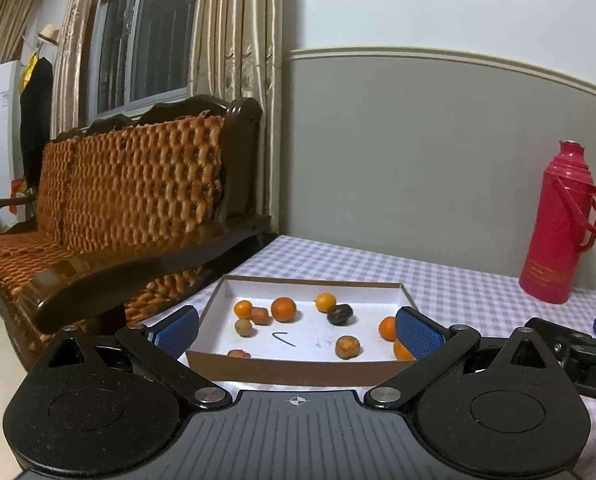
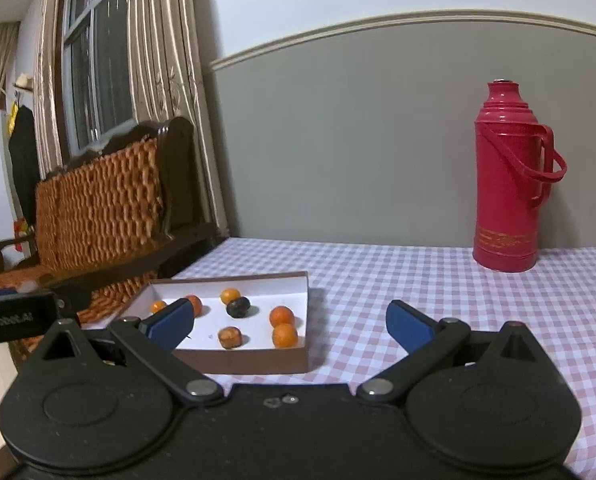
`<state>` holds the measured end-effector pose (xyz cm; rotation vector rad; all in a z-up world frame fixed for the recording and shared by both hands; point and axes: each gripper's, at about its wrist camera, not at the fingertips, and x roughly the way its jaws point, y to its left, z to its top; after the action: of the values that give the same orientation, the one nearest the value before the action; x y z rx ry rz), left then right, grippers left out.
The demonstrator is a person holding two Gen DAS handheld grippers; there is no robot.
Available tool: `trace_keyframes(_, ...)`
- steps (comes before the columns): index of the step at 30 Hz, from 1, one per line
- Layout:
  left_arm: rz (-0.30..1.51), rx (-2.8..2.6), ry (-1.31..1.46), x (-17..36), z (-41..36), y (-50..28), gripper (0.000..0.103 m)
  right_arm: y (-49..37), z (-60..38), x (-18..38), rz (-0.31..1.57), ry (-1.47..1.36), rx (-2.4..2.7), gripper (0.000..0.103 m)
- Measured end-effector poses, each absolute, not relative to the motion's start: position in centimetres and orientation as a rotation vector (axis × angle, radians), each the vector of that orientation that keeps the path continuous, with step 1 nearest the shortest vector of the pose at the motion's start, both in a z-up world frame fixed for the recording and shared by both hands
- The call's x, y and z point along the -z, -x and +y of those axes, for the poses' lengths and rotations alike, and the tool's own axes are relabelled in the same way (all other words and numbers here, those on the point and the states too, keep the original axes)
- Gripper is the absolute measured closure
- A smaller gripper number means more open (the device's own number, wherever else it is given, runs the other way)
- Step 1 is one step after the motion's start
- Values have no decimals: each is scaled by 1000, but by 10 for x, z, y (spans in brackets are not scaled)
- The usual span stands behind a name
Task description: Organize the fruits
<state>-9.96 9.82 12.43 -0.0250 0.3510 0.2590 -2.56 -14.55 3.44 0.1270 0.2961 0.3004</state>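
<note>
A shallow brown cardboard box (image 1: 298,370) with a white floor lies on the checked tablecloth and holds several small fruits. Among them are an orange mandarin (image 1: 283,309), a dark, almost black fruit (image 1: 339,314), a greenish one (image 1: 243,327) and a brownish one (image 1: 347,347). My left gripper (image 1: 298,330) stands open just in front of the box's near wall, nothing between its blue pads. The right wrist view shows the same box (image 2: 242,362) left of centre, with the dark fruit (image 2: 238,306) and two mandarins (image 2: 284,335) near its right wall. My right gripper (image 2: 290,326) is open and empty.
A red thermos flask (image 2: 508,176) stands at the back of the table by the grey wall. A wooden bench with woven orange cushions (image 1: 130,208) sits close to the table's left edge. The right gripper's body (image 1: 578,354) shows at the right of the left wrist view. A small dark stem (image 1: 284,338) lies in the box.
</note>
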Motion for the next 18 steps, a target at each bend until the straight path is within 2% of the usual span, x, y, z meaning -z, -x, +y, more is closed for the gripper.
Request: trace_keyframes(18, 371, -249, 15, -116, 93, 98, 0, 26, -146, -30, 302, -138, -272, 6)
